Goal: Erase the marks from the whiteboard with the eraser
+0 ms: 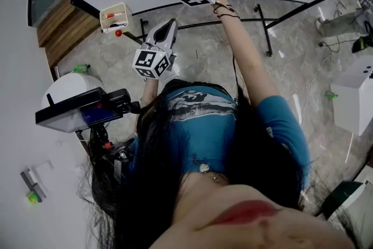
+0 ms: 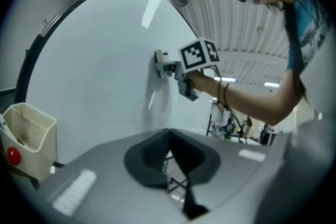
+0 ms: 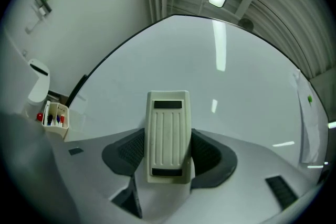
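Right hand-held gripper (image 3: 168, 157) was clamped on the cream eraser (image 3: 168, 123), a jaw on each long side. The eraser was pressed against the whiteboard (image 3: 210, 71). Left hand-held gripper (image 2: 169, 152) was closed with nothing between its jaws, held off the board near the cream marker tray (image 2: 29, 123) at the board's edge.

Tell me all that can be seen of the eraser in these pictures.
The eraser is a cream, plastic-looking block with a ribbed back and a dark strip at each end. The right gripper clamps it between its jaws, long side pointing ahead. In the left gripper view, its far face seems to lie against the whiteboard.
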`<control>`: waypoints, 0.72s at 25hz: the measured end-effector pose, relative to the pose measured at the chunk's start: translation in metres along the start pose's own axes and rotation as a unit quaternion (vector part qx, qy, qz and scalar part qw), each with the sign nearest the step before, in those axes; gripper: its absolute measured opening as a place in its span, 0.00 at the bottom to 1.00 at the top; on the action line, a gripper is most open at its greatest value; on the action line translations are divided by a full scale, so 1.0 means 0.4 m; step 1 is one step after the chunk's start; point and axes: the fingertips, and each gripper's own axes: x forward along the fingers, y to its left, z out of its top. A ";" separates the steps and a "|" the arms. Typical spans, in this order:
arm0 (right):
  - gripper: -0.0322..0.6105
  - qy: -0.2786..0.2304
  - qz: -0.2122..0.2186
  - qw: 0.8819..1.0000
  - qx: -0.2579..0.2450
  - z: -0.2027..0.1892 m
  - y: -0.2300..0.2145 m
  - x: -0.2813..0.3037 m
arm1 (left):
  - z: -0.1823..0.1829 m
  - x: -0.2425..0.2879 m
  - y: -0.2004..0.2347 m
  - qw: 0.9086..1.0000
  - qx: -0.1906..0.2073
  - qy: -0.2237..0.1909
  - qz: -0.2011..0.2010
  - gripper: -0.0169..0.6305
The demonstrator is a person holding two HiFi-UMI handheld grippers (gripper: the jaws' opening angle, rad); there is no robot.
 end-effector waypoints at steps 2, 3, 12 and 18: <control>0.45 -0.003 -0.015 1.000 0.025 0.003 -0.075 -0.010 | 0.001 0.000 0.004 1.000 0.000 0.000 0.001 0.03; 0.45 -0.005 -0.025 0.999 0.031 0.005 -0.115 -0.015 | 0.002 0.000 0.007 1.000 -0.001 -0.001 0.003 0.03; 0.45 -0.018 -0.107 0.989 0.105 -0.012 -0.498 -0.083 | 0.000 0.015 -0.018 1.000 -0.002 0.001 -0.012 0.03; 0.45 -0.011 -0.127 0.981 0.147 -0.074 -0.640 -0.109 | -0.001 0.021 -0.025 1.000 0.001 0.000 -0.015 0.03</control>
